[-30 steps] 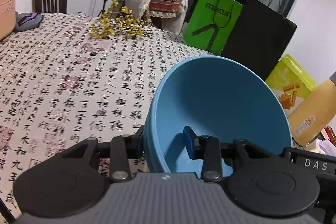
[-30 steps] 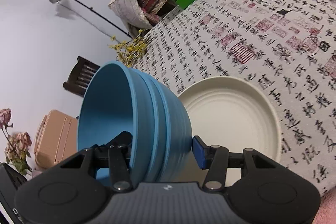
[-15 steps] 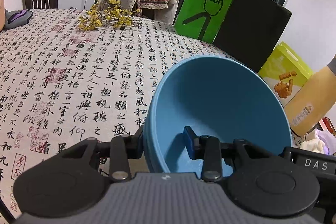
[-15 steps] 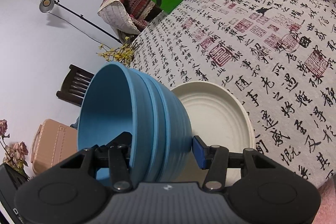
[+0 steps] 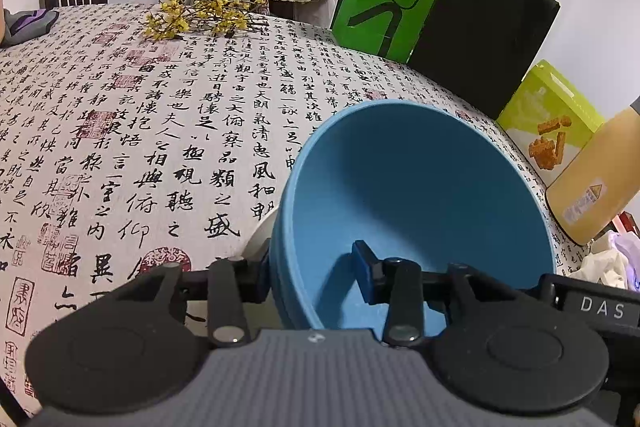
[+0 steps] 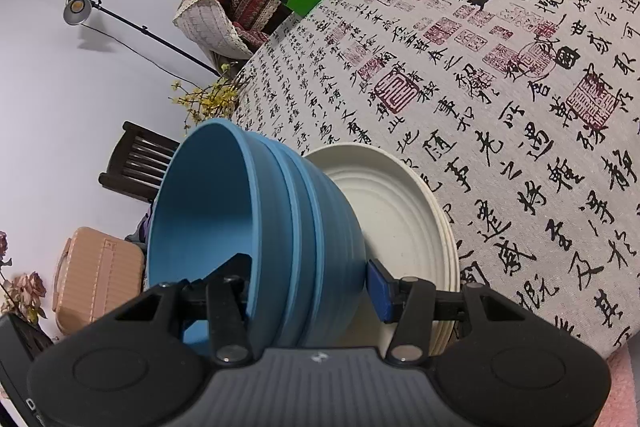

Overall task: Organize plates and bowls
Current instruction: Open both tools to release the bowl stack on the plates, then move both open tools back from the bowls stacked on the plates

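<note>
Held in both grippers: nested blue bowls (image 6: 312, 219), three by the rims, tipped with the mouth toward 10 o'clock in the right wrist view.

Right gripper (image 6: 308, 273): narrow-to-middling, clamped across the stack's wall, one finger inside the top bowl, blue pad against the outer wall at 3 o'clock. No change in width.

Left gripper (image 5: 310, 275): clamped on the same stack from the other side, blue pad lying on the inner wall, other finger outside at 9 o'clock and mostly hidden. Jaws just eased open a touch, wall between them. No gap to be seen at the pad, so read as a grip on the bowls, perhaps a softening one.

Changed over the last second: bowls lowered and brought in over the cream plates (image 6: 400, 219). Plates now larger and right against the bowls at 3 o'clock in the right view. Also a sliver of cream rim (image 5: 258, 239) newly showing at 9 o'clock of the bowls in the left view. Tablecloth (image 5: 160, 147) closer in both.

Cannot tell whether the bowl base touches the top plate; contact point hidden behind the stack.

Judgement: set-down of bowls onto plates close. Needed next: level the stack, seat it centred, then release. Risk: an early left release with the stack tipped, sliding it off the plates.
</note>
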A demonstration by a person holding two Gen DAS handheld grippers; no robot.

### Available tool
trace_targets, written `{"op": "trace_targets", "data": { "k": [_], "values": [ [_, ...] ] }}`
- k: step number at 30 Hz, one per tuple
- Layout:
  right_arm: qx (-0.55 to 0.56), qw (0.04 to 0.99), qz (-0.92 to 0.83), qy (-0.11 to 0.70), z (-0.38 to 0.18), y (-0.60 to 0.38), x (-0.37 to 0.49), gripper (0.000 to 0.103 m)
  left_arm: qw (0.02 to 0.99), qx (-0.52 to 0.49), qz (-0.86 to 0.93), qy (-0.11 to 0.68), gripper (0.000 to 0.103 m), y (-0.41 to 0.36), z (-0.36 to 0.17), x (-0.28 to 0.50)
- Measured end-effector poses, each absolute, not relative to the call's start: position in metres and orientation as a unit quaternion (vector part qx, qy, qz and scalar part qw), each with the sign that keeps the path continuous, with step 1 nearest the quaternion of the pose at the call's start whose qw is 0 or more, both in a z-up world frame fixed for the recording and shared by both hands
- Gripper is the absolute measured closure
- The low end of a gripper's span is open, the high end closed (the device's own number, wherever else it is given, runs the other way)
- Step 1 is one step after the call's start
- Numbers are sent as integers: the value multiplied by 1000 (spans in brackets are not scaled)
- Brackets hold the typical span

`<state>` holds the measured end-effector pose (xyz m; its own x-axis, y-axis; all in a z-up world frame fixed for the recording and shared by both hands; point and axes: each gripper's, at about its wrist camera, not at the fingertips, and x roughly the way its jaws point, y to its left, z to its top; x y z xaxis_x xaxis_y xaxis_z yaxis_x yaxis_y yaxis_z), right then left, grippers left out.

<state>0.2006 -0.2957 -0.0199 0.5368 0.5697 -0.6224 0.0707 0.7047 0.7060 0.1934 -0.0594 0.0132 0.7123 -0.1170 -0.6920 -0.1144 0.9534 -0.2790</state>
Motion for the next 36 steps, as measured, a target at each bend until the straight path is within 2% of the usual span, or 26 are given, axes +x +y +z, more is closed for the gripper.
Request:
{"op": "trace_targets", "data": {
  "k": [6,10,12,14,16,18,20,21,30,36],
  "values": [
    [346,804,165,454,-21,-297,202,50,914,-154,-9,376,56,-60,13,192],
    [343,808,174,447,-21,-299,201,47,917,-157,-16,365,46,-61,14,188],
    [345,811,177,439,-19,-302,200,45,922,-156,-15,355,36,-61,17,184],
    [339,820,179,424,-15,-305,197,33,928,-154,-15,340,31,-60,21,177],
    [330,835,183,401,-8,-309,190,25,937,-150,-15,316,24,-57,27,167],
    [314,855,187,368,0,-315,180,16,949,-145,-13,278,9,-52,32,151],
    [293,875,191,334,7,-321,166,3,961,-134,-12,240,0,-51,36,135],
    [276,889,193,310,10,-323,156,0,968,-126,-15,216,0,-50,37,123],
    [119,963,179,161,6,-327,58,0,993,-61,15,99,0,-59,13,18],
    [69,977,158,126,-12,-327,3,0,996,-36,26,81,0,-61,-4,-47]
  ]
}}
